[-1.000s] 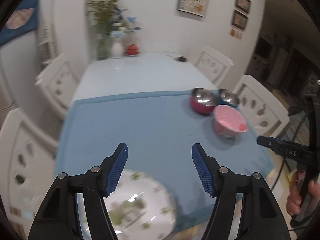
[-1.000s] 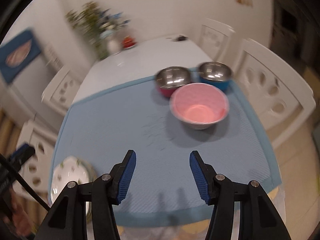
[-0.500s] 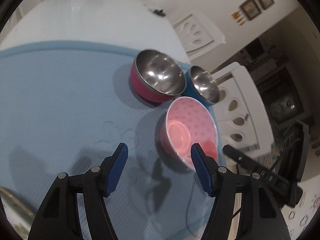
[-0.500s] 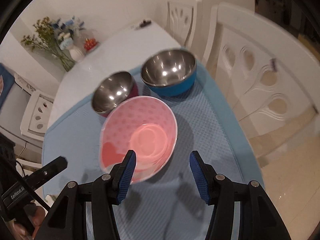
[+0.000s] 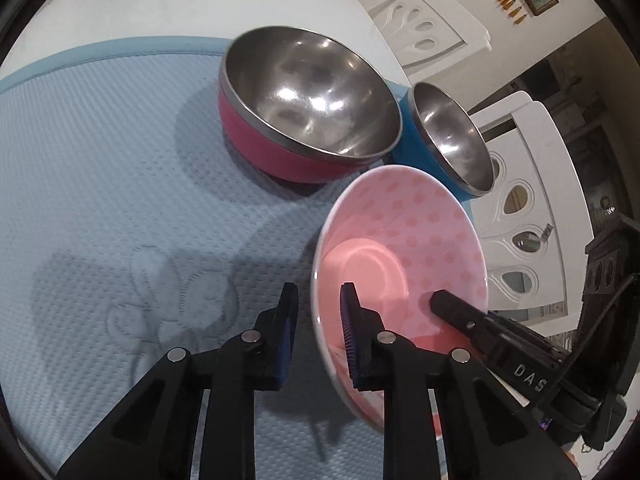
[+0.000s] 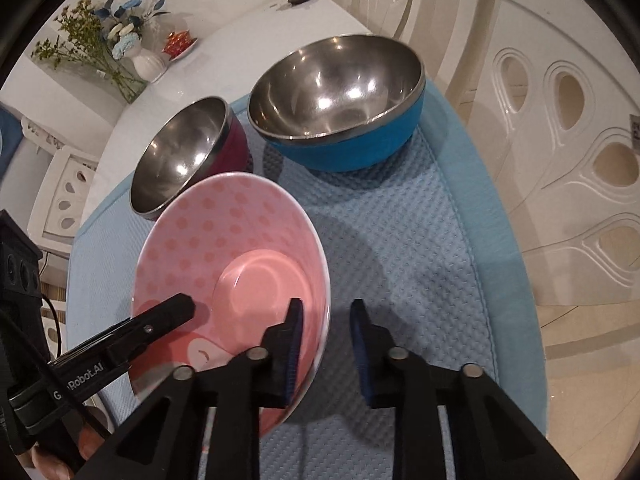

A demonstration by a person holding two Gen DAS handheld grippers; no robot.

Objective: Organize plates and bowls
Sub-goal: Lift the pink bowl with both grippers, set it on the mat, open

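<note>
Astride the pink bowl's (image 5: 400, 240) opposite rims, both grippers (image 5: 319, 320) (image 6: 326, 332) sit part-closed.

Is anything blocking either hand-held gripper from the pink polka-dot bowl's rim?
Nothing visible. The left hand-held gripper straddles the pink polka-dot bowl rim on one side, the right hand-held gripper the opposite side. The red-sided steel bowl and blue-sided steel bowl sit behind it.
</note>
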